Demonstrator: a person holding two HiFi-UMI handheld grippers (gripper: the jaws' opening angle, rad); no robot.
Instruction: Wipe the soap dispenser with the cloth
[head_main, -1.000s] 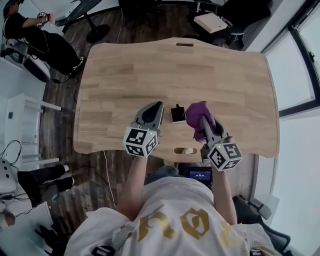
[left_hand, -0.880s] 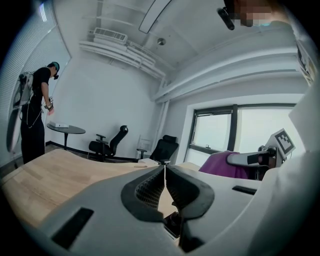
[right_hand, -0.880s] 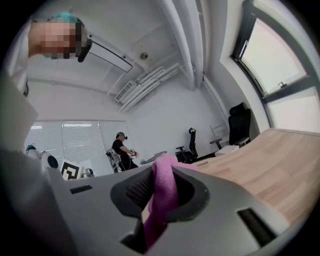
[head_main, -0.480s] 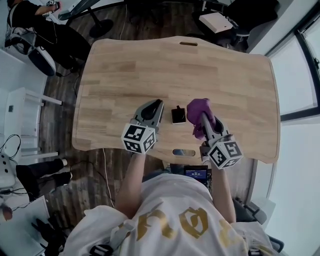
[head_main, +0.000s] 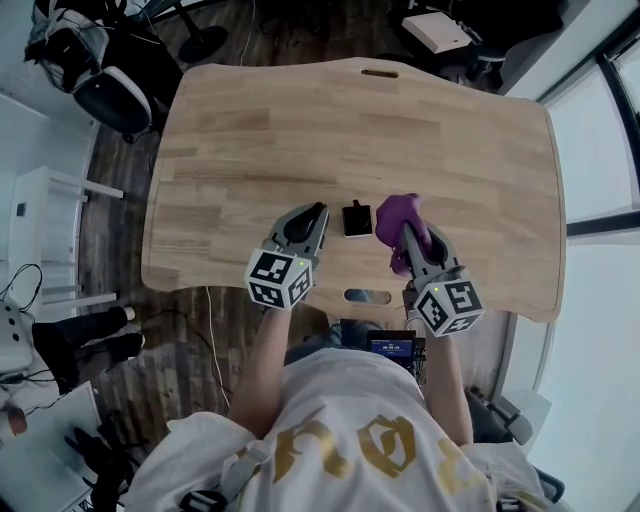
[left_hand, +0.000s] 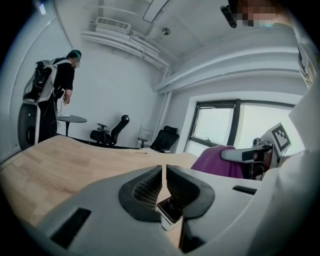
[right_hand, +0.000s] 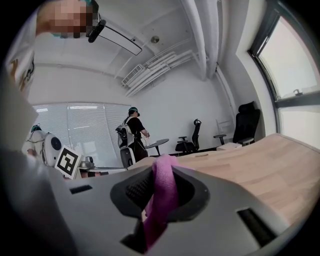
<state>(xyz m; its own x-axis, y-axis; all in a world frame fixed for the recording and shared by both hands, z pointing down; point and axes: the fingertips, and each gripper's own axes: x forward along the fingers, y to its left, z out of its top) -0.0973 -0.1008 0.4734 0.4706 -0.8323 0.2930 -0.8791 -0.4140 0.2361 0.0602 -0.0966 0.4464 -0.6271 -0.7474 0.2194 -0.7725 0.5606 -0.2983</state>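
Wooden table (head_main: 300, 130), far half open — near-edge soap dispenser (head_main: 356, 219) between closed left gripper (head_main: 318, 212) and right gripper (head_main: 405, 232) tight on cloth (head_main: 395, 212).

From my station I see a white T-shirt (head_main: 360, 430) with a gold print on the front and short sleeves. The left gripper (head_main: 319, 209) and right gripper (head_main: 406, 229) have grey moulded shells, black ribbed pads (left_hand: 148, 189) inside the jaws, and each carries a cube (head_main: 280, 281) of black-and-white square markers
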